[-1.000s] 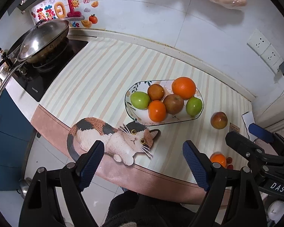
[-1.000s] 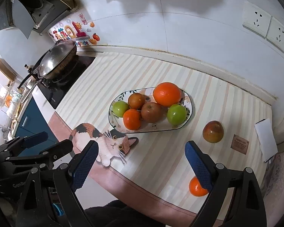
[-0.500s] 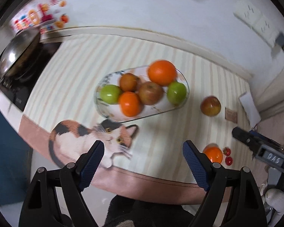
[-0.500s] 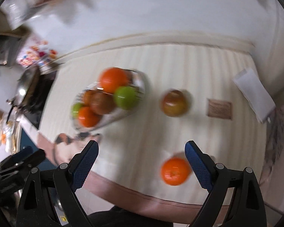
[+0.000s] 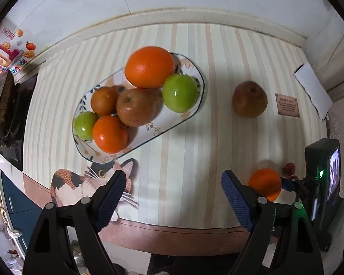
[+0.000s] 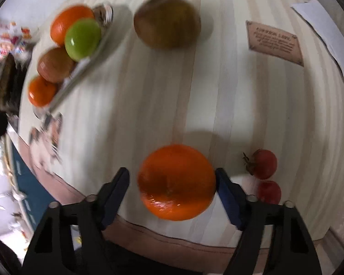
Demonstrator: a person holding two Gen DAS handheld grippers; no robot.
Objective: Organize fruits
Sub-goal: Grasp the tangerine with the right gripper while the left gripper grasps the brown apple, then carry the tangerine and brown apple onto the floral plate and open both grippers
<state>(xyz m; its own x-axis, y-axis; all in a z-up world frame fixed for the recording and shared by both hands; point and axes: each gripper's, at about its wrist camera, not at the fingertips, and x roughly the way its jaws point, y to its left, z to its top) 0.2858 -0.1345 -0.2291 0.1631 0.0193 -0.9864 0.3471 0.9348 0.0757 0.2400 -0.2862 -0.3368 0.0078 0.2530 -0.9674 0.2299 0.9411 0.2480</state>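
An oval flowered plate holds several fruits: oranges, green apples and brownish apples. A loose brownish apple lies right of it on the striped mat, also in the right wrist view. A loose orange lies near the front edge, with my right gripper open around it; the right finger looks to touch it, the left stands apart. The orange also shows in the left wrist view. My left gripper is open and empty above the mat's front, near the cat picture.
Two small red fruits lie just right of the orange. A brown card and white paper lie at the right. A wok and stove stand at the left. The counter edge runs close under both grippers.
My right gripper has swung right and dropped down onto the loose orange, which now sits between its fingers. My left gripper has moved closer over the plate and mat.
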